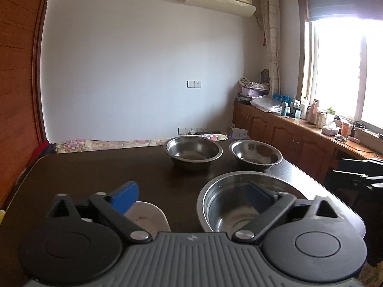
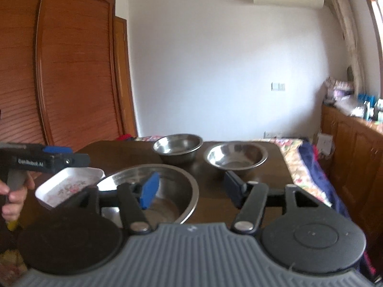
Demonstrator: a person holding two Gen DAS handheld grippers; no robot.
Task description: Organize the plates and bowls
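Both grippers, left (image 1: 192,197) and right (image 2: 191,189), gape empty above the big bowl (image 2: 167,191) beside the dish (image 2: 71,186); a careless lift could clip its rim, knocking the far bowls (image 1: 192,150).

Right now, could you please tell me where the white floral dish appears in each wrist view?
Left wrist view: white floral dish sits low and left of centre, partly behind the tool's left finger.
Right wrist view: it is at the left edge, mid-height.
Shared landmark: the large steel bowl lies just right of it.
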